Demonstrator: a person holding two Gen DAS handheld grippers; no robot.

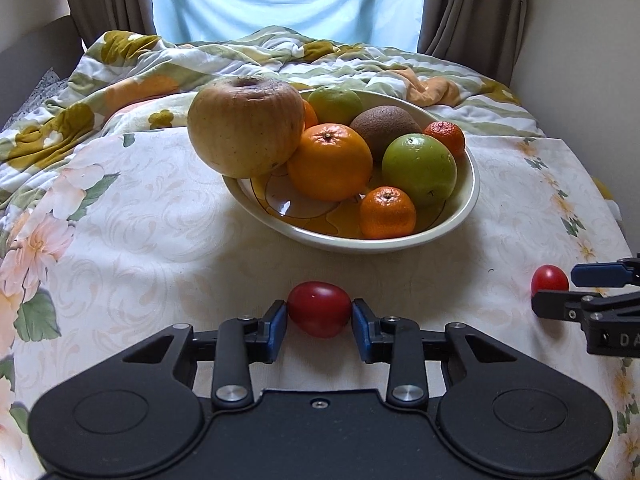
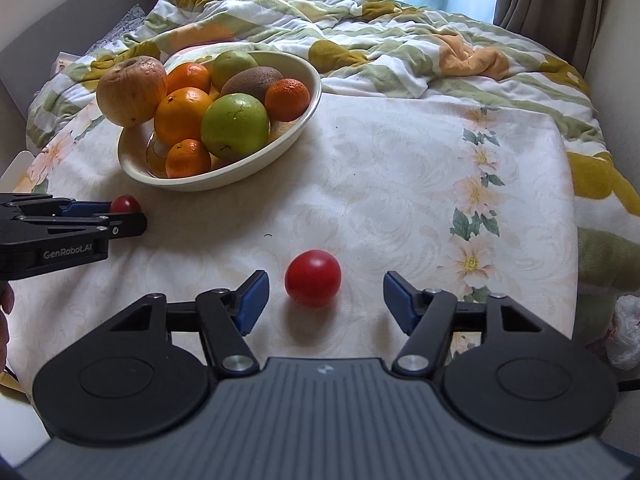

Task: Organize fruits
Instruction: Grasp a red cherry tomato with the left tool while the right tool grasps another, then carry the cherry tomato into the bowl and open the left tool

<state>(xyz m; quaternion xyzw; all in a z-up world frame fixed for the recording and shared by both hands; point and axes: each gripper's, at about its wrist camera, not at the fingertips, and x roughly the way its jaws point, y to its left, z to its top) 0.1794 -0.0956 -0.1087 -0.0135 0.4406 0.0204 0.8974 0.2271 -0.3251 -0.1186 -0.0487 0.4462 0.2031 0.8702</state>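
Note:
A cream bowl (image 1: 472, 196) on the floral cloth holds a large brownish apple (image 1: 245, 126), oranges (image 1: 330, 162), green fruits (image 1: 419, 170), a kiwi (image 1: 386, 122) and small tangerines (image 1: 387, 212). My left gripper (image 1: 319, 322) is shut on a dark red tomato (image 1: 319, 314) resting on the cloth in front of the bowl; it also shows in the right wrist view (image 2: 126, 203). My right gripper (image 2: 325, 294) is open, its pads either side of a second red tomato (image 2: 313, 283) without touching it. That tomato shows at the right of the left wrist view (image 1: 549, 279).
The bowl (image 2: 224, 178) stands at the far left in the right wrist view. A rumpled green, white and mustard quilt (image 2: 360, 36) lies behind the cloth. Curtains (image 1: 472, 12) and a bright window are at the back. A white plastic bag (image 2: 624, 332) sits at the right edge.

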